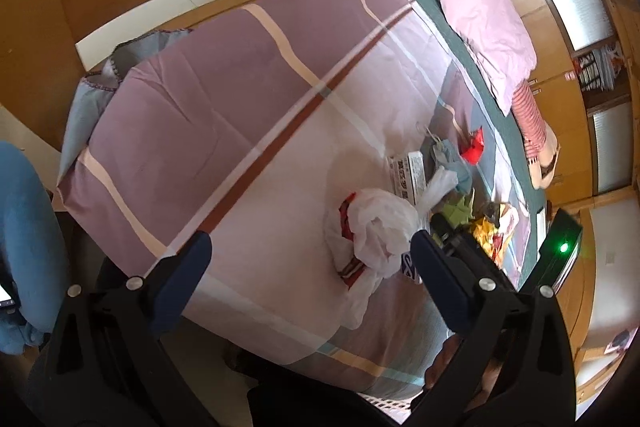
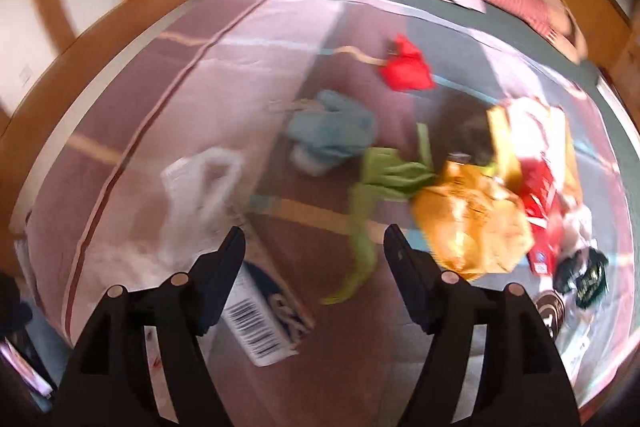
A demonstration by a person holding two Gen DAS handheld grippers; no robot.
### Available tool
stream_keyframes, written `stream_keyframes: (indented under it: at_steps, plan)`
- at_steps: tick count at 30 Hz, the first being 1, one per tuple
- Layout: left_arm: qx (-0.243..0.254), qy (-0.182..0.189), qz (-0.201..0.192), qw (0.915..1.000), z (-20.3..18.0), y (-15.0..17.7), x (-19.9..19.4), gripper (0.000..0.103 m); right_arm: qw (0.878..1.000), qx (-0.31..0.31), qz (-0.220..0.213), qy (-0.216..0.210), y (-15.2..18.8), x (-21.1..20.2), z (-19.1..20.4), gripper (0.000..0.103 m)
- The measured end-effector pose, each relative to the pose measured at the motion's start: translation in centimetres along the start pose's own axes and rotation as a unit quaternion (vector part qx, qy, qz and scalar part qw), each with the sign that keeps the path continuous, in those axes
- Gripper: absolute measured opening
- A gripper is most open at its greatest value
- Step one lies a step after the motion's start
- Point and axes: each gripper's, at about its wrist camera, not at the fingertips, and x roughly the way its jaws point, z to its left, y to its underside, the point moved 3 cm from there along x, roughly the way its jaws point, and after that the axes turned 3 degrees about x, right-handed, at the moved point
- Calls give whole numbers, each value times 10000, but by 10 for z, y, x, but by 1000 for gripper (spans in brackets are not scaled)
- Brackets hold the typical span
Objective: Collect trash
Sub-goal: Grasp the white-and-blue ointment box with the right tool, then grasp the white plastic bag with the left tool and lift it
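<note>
- Left wrist view: quilt [image 1: 248, 99] covers the bed; pillow [image 1: 488, 31] lies on it at 1 o'clock.
- Plastic bag [image 1: 376, 227] sits on the quilt just right of centre; flat box [image 1: 408, 175] behind it at 12 o'clock, touching.
- Wrapper pile [image 1: 496, 227] at 3 o'clock of the bag.
- Right wrist view: barcode carton [image 2: 264, 319] lies at 6 o'clock, under the left finger.
- Crumpled cloth [image 2: 332, 131] near centre; paper scrap [image 2: 408, 67] behind it at 1 o'clock; foil packet [image 2: 472, 223] at 4 o'clock.

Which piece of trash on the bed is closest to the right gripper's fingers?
The green paper scrap. Its long tail lies between the open right gripper's fingers, while the red piece and the blue one lie farther up the bed.
</note>
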Motion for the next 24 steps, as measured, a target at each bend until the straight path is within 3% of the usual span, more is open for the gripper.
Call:
stream_keyframes:
  at_steps: [2,3,5,9,10,11,14,17,19,24]
  plan:
    - [-75,6,-55,10000,3,-1,-2,99,9996,-279,100,17,0,6,16,64]
    - [-84,8,-64,9999,3,-1,-3,99,9991,-375,186,-41,0,11,23,49]
    - [-49,17,-36,10000,3,-1,-2,99,9978,-486,445,-67,1,22,30,36]
    - [-69,38,28,10000,4,0,-1,99,9986,-361,381,-92,-2,22,29,41]
    - [-74,34,20,10000,4,0,-1,99,9984,-322,458,-9,-2,28,26,58]
    - [-72,26,7,10000,5,-1,-2,99,9980,-309,540,52,-2,33,22,65]
    - [-51,17,24,10000,3,0,-1,99,9969,-119,769,-58,-2,52,16,65]
    - [-67,14,54,10000,4,0,2,99,9962,329,757,-287,-4,49,5,45]
    - [-76,-14,63,10000,4,-1,4,99,9936,758,732,-418,-5,43,-5,43]
    - [-3,-95,111,9999,-1,2,15,99,9767,2114,88,-348,0,-4,-40,41]
